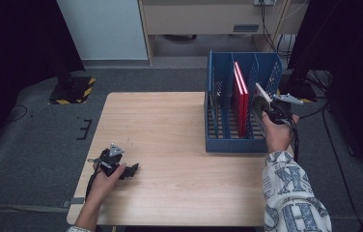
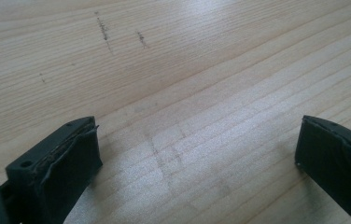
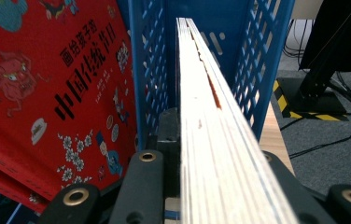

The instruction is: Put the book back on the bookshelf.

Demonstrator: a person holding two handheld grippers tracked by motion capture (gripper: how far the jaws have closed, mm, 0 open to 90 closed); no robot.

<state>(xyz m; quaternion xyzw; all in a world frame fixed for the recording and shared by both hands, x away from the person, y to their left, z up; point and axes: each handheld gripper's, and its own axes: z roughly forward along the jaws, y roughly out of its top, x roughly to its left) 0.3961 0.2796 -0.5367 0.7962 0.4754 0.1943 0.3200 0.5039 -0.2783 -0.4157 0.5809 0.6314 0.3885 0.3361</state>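
At the table's (image 1: pixel 170 145) far right corner, over the blue rack's (image 1: pixel 218 140) right-hand slot: one thin book (image 3: pixel 211 135), stiff, light, slick-covered, clamped at its edge in the right gripper (image 1: pixel 265 107), best pinched mid-edge; left gripper (image 1: pixel 130 170) gaping, empty, near the left edge.

Blue rack (image 1: pixel 229 144) — red books (image 1: pixel 240 99) (patterned covers)

The red book (image 3: pixel 47 93) in the blue rack (image 3: pixel 148 70) carries large black Chinese characters down its cover, reading 中国传统节日, with a smaller line above beginning 画给孩子的. The person's patterned sleeve (image 1: pixel 290 193) shows large letters, among them K and H.
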